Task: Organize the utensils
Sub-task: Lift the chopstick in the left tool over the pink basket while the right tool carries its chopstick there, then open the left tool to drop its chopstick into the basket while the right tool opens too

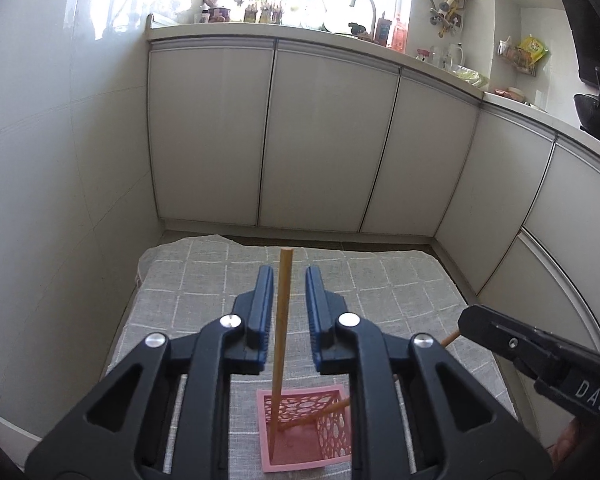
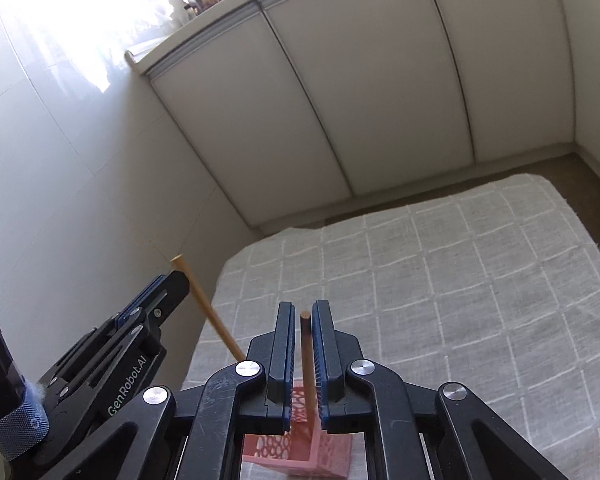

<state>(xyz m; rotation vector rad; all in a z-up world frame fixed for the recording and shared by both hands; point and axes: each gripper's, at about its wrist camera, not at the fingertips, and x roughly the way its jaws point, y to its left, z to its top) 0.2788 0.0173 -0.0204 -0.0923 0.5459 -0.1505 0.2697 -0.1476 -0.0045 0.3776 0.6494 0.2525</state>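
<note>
A pink perforated holder stands on a grey checked cloth; it also shows low in the right wrist view. One wooden chopstick stands in it, its upper part between my left gripper's open jaws without touching them. A second chopstick leans in the holder and passes between my right gripper's jaws, which stand narrowly apart beside it. In the left wrist view this second chopstick slants right into the right gripper's black body. The left gripper and first chopstick appear at left.
White cabinet doors close the far side, with a cluttered counter and sink tap above. A white tiled wall runs along the left. The cloth covers a low table whose far edge meets brown floor.
</note>
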